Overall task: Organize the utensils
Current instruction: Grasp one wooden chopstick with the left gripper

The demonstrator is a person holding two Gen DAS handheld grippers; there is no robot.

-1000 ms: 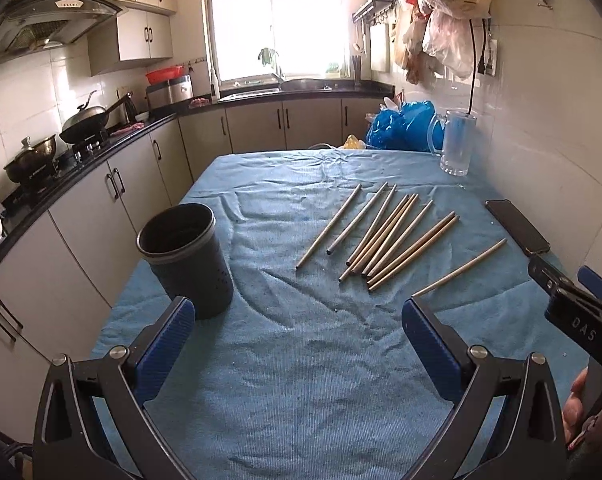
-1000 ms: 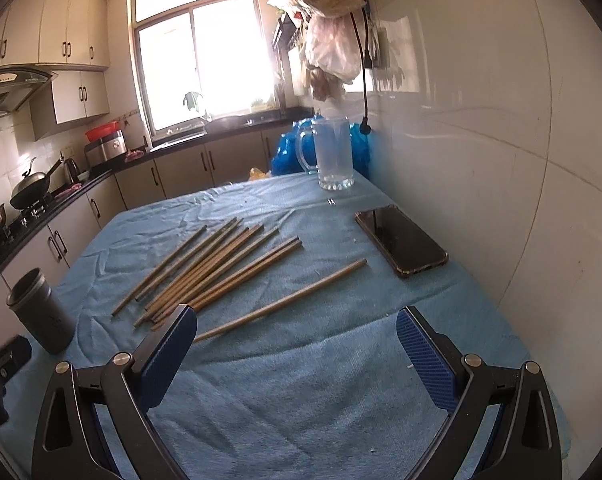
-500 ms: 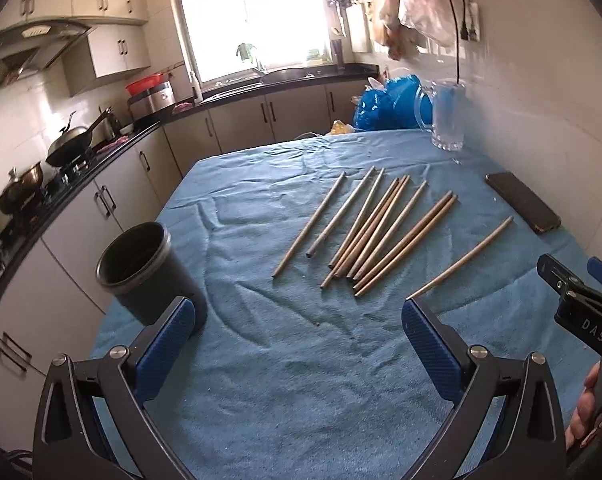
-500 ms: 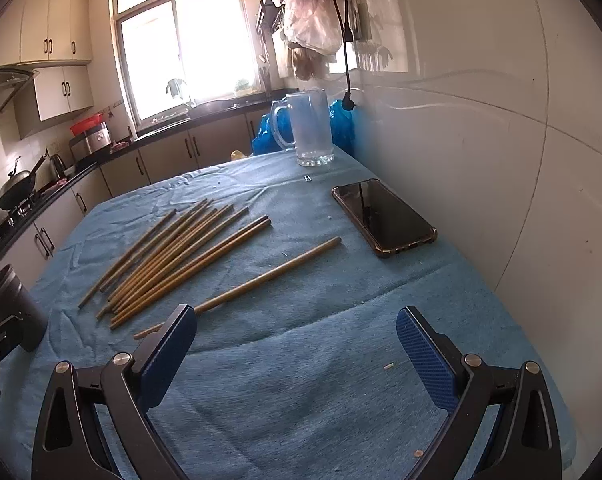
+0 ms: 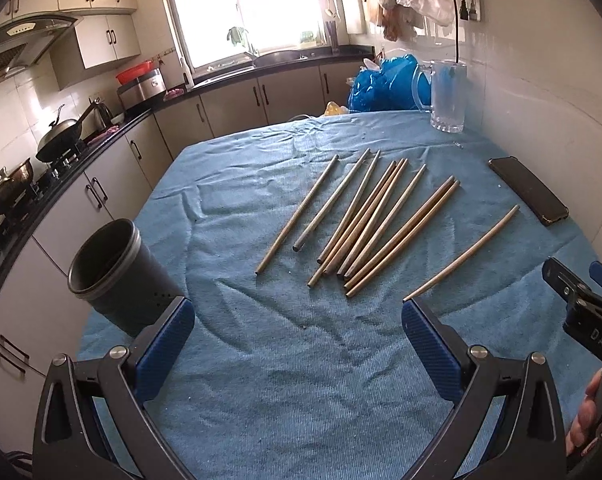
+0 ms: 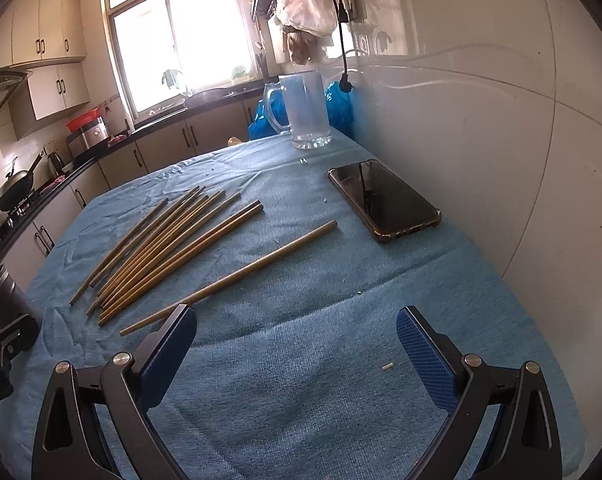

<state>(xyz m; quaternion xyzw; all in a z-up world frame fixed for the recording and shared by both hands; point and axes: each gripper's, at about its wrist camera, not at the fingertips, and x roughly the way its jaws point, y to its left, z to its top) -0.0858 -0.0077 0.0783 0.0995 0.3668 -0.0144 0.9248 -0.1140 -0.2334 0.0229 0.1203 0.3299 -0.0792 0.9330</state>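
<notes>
A home kitchen. Cream cupboard doors with dark handles [image 5: 261,96] under a long black counter top [image 5: 285,66], far ahead of the fingers. A bright window [image 5: 241,8] over a sink. A black wok on a gas stove [image 5: 59,142] off to the left, below a grey cooker hood [image 5: 21,44]. White wall tiles [image 6: 501,120] on the right. A red-lidded steel rice cooker [image 5: 141,82] on the counter.

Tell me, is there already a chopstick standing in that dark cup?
No, the dark cup looks empty inside, and the chopsticks all lie on the blue cloth.
</notes>
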